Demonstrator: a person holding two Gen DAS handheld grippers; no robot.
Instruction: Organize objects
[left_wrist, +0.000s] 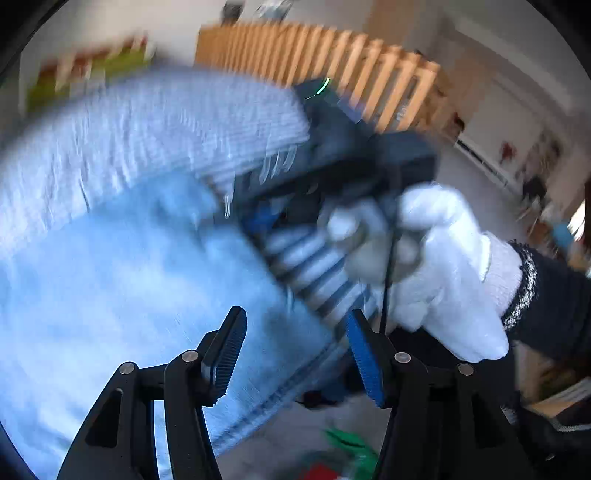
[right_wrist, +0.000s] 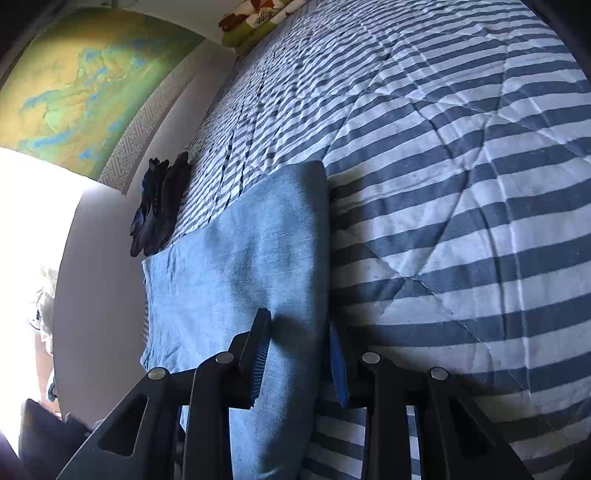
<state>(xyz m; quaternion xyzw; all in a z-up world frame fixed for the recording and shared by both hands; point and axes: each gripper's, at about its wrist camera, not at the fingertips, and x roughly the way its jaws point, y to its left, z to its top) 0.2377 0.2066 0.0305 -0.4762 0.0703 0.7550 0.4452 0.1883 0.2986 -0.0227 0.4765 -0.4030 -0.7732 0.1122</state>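
- Left tongs (left_wrist: 297, 350): jaws spread wide, nothing pinched; pale blue denim cloth (left_wrist: 122, 295) just beyond the blue ribbed pads, blurred.
- Right tongs (right_wrist: 299, 363): partly open, astride the folded edge of the light blue denim cloth (right_wrist: 243, 258); pads apparently not pressing it.
- Denim cloth: flat on the blue-and-white striped quilt (right_wrist: 461, 184) of the bed, along its wall-side edge.
- Dark gloves (right_wrist: 159, 206): farther up the same edge, touching the cloth's far end.
- White-gloved hand (left_wrist: 436, 266): around the other tool's handle, dark sleeve behind.
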